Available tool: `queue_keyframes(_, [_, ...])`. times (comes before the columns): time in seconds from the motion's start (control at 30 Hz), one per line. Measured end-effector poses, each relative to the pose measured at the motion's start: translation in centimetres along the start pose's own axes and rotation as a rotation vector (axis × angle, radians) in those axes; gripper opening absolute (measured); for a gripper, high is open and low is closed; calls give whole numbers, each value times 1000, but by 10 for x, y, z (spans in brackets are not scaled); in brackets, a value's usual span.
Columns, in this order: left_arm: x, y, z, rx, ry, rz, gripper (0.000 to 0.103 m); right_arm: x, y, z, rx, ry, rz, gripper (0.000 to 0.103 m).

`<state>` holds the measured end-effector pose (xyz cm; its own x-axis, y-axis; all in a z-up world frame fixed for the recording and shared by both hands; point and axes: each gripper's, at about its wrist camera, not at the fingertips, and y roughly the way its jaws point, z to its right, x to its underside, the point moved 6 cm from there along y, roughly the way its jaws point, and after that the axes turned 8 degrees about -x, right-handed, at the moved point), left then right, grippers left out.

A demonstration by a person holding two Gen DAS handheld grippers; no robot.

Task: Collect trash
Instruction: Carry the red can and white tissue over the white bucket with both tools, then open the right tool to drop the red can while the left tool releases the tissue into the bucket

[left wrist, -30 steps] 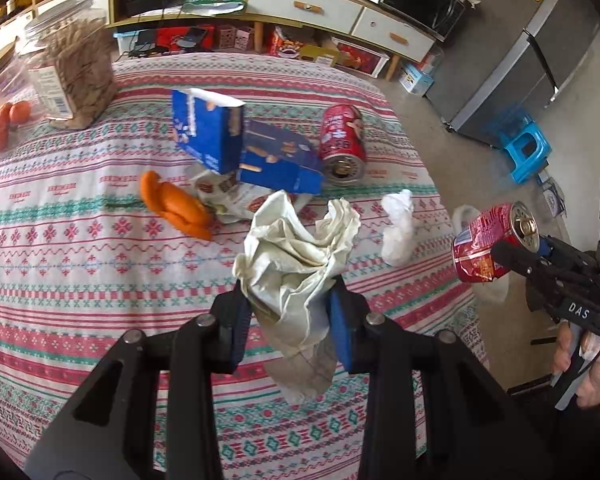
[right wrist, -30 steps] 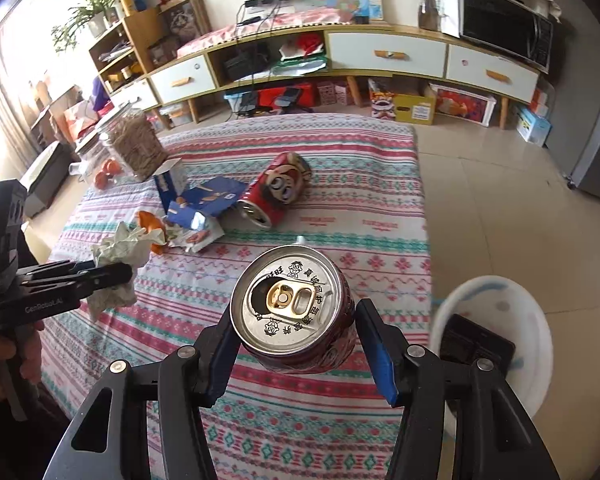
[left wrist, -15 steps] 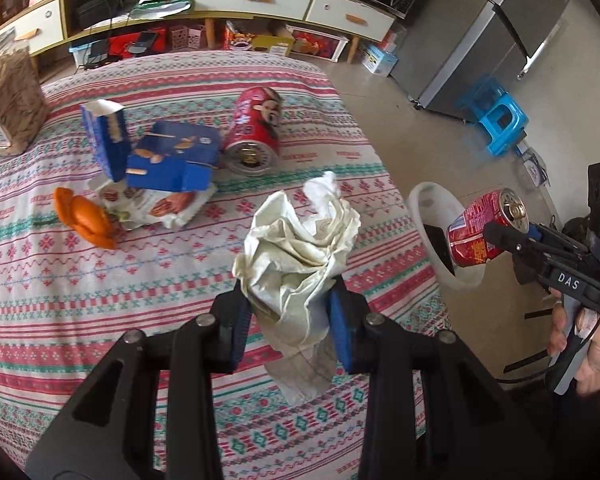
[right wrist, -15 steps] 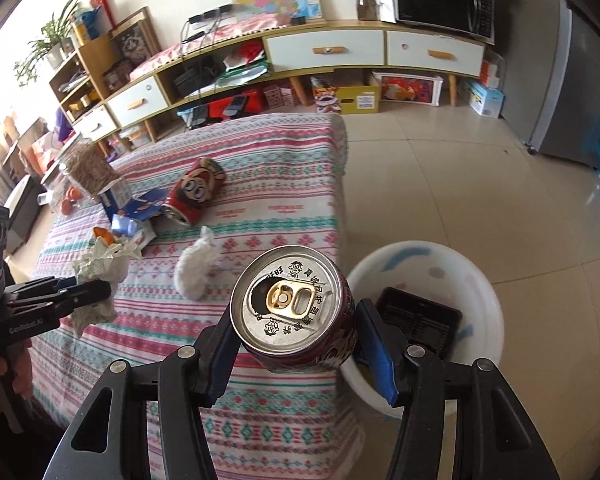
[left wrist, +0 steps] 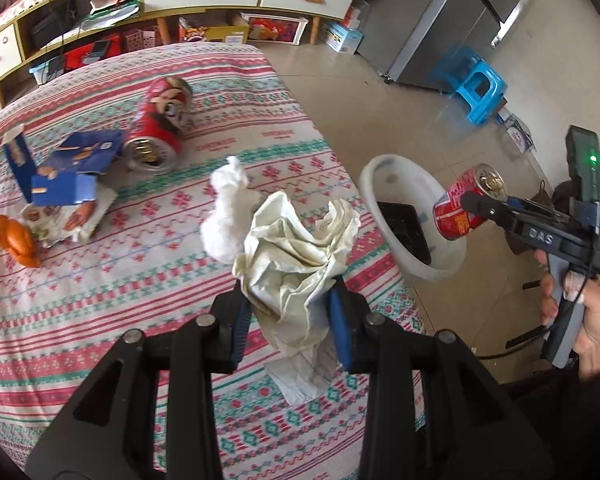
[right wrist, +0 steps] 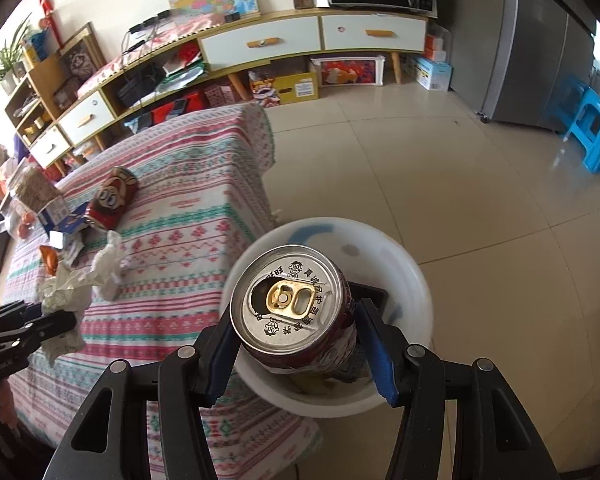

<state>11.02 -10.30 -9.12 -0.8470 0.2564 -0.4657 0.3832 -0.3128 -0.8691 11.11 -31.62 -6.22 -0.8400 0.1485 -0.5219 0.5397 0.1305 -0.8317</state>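
Your right gripper [right wrist: 296, 336] is clamped on an opened red aluminium drink can [right wrist: 296, 304], its silver top and gold pull-tab facing the camera, and the can hangs directly over the round white plastic bin [right wrist: 416, 292] standing on the tiled floor just beside the table's edge. A black plastic tray [left wrist: 406, 230] already lies inside that bin. Your left gripper [left wrist: 288, 324] is pinched narrow on a crumpled cream-coloured paper wrapper [left wrist: 296, 256], held above the table's near side over the pink, white and teal patterned tablecloth [left wrist: 120, 280]; a loose tail of the wrapper hangs below the blue pads. Just beyond it on the cloth lies a crumpled white tissue [left wrist: 226, 212]. Further back a second red cartoon-printed can [left wrist: 158, 128] lies on its side, touching a torn blue cardboard snack box [left wrist: 66, 172]. Under the box sits a flattened printed foil wrapper [left wrist: 64, 220], and near it, to the left, an orange plastic piece [left wrist: 14, 238]. In the left wrist view your right hand [left wrist: 584, 320] grips the handle, off the table's right side.
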Motion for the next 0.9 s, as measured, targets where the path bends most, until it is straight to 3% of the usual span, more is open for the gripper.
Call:
queue_keyframes(0.3, [-6,13,27,31,-1,-7,37,4,11,26,9,45,-33,59])
queue_keyframes(0.37, [-10,16,37,40,7,-8,37,4,6,30,3,55,-21,68])
queue_keyframes(0.43, [-13,20,46,47,16,-10,37,5,0,34,13,63,-12,70])
queue_keyframes(0.9, [-30,46,114,76,103,-21,37,33,-30,65,40,79,-4,70])
